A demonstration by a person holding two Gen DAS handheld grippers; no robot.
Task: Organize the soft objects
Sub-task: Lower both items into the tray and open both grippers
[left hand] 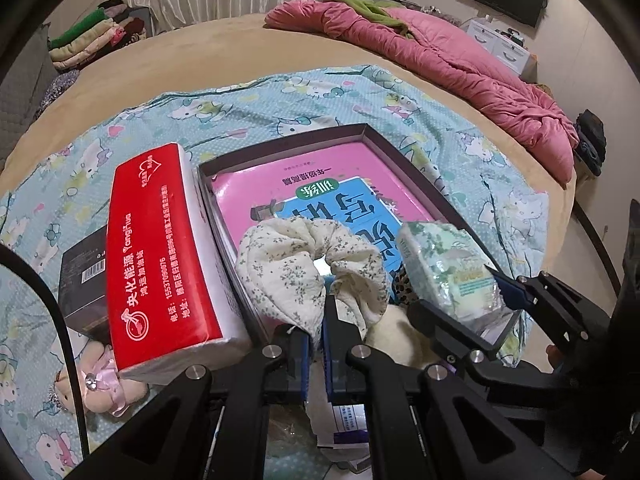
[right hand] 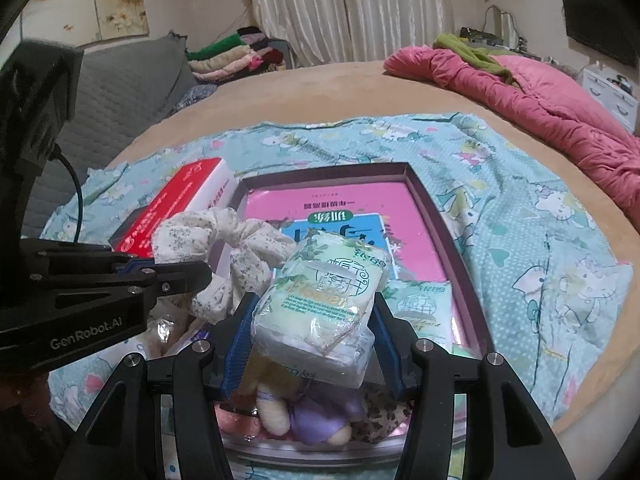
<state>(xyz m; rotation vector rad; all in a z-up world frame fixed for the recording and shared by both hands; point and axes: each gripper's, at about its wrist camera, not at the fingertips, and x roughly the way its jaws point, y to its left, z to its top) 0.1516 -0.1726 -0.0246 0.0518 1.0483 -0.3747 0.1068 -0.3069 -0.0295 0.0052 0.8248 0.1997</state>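
Over box (left hand: pixel 384 136) | left tongs (left hand: pixel 318 344) clamp scrunchie (left hand: pixel 308 268) | right tongs (right hand: pixel 308 344) clamp tissue pack (right hand: pixel 324 300)

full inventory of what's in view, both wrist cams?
scrunchie: 1, cream floral, pinched in left gripper above box
tissue pack: 1, pale green, in right gripper above box
second tissue pack: 1, pale green, inside box
box: 1, dark-walled, on sheet
book: 1, pink and blue, lying in box
red tissue brick: 1, red and white, left of box
black carton: 1, beside brick
plush doll: 1, pink bow, on sheet
purple plush: 1, under right gripper
sheet: 1, teal cartoon print
quilt: 1, pink, far side
folded clothes: stack, mixed
left gripper: shut
right gripper: gripping
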